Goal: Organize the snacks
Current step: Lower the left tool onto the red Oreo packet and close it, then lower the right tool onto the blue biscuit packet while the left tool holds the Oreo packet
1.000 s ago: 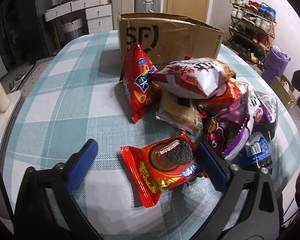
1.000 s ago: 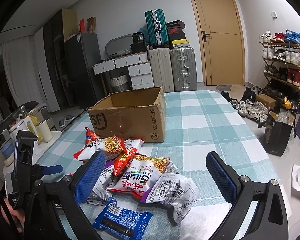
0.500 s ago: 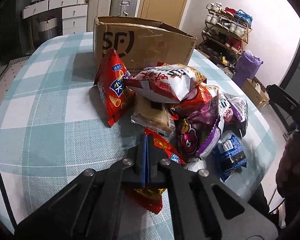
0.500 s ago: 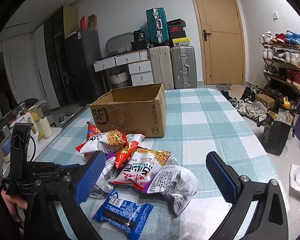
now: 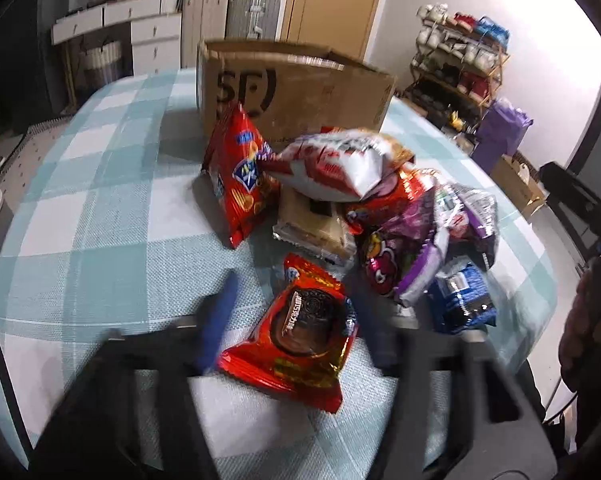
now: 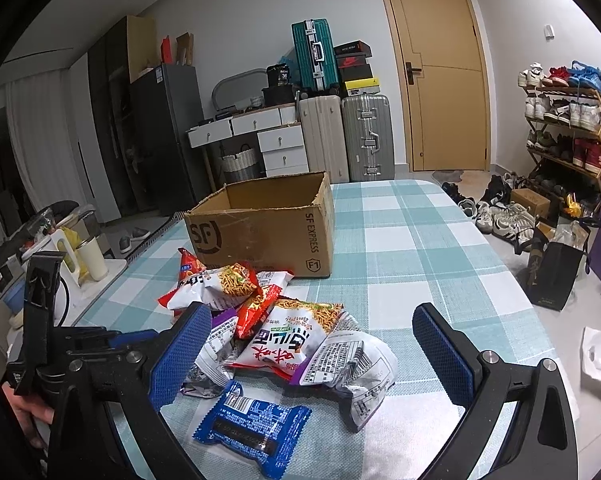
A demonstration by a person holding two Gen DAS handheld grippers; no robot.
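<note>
A pile of snack packets lies on the checked tablecloth [image 5: 100, 200] in front of an open cardboard box [image 5: 292, 84], which also shows in the right wrist view [image 6: 260, 228]. A red cookie packet [image 5: 296, 332] lies nearest, between the blurred fingers of my left gripper [image 5: 296, 320], which is open around it. Behind it are a red chip bag [image 5: 240, 180], a white noodle bag [image 5: 340, 168], a purple bag [image 5: 404, 256] and a blue packet [image 5: 460, 300]. My right gripper [image 6: 312, 352] is open and empty above the noodle bags [image 6: 284, 344] and the blue packet [image 6: 252, 424].
The left gripper shows at the left of the right wrist view [image 6: 44, 320]. Suitcases [image 6: 364, 136], drawers [image 6: 280, 144] and a shoe rack [image 6: 568, 128] stand beyond the table. A side counter with a cup [image 6: 92, 256] is at the left.
My left gripper shut half a second ago and has opened again around the red cookie packet, which has turned slightly. The right gripper has barely moved.
</note>
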